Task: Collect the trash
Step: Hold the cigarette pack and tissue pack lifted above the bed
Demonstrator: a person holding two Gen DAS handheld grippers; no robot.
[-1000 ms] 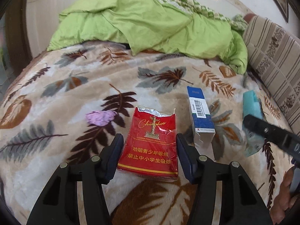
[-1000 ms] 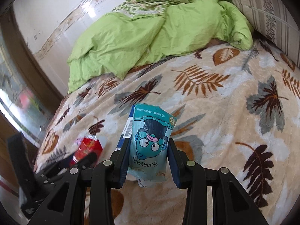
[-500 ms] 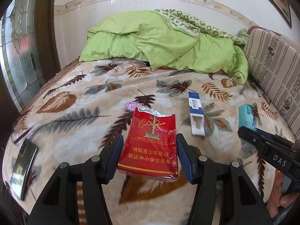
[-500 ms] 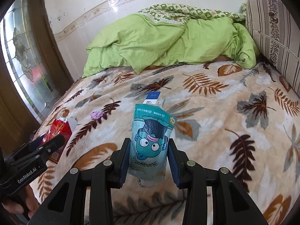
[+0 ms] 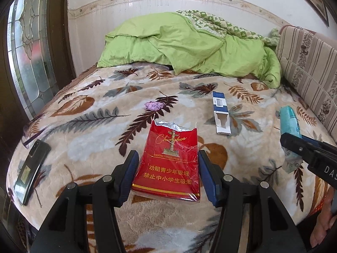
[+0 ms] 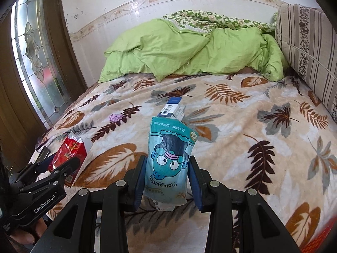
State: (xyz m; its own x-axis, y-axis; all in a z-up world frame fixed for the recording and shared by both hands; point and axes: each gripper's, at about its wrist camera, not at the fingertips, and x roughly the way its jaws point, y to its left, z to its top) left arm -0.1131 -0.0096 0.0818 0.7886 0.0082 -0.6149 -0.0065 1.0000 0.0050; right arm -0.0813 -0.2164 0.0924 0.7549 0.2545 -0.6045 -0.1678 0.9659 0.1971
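My left gripper (image 5: 167, 175) is shut on a torn red cigarette pack (image 5: 169, 164) and holds it above the front of the bed; it also shows in the right wrist view (image 6: 70, 154). My right gripper (image 6: 166, 181) is shut on a teal snack pouch (image 6: 169, 162) with a cartoon face; the pouch also shows at the right in the left wrist view (image 5: 289, 124). A blue and white carton (image 5: 220, 111) and a crumpled purple wrapper (image 5: 153, 105) lie on the leaf-patterned blanket (image 5: 88, 139).
A dark phone (image 5: 31, 166) lies near the bed's front left edge. A green duvet (image 5: 189, 50) is heaped at the far end. A striped cushion (image 5: 307, 67) lines the right side. A glass-panelled door (image 5: 29, 48) stands at left.
Both grippers have pulled back and up from the bed with their items held. More of the bed, wall and phone has come into view.
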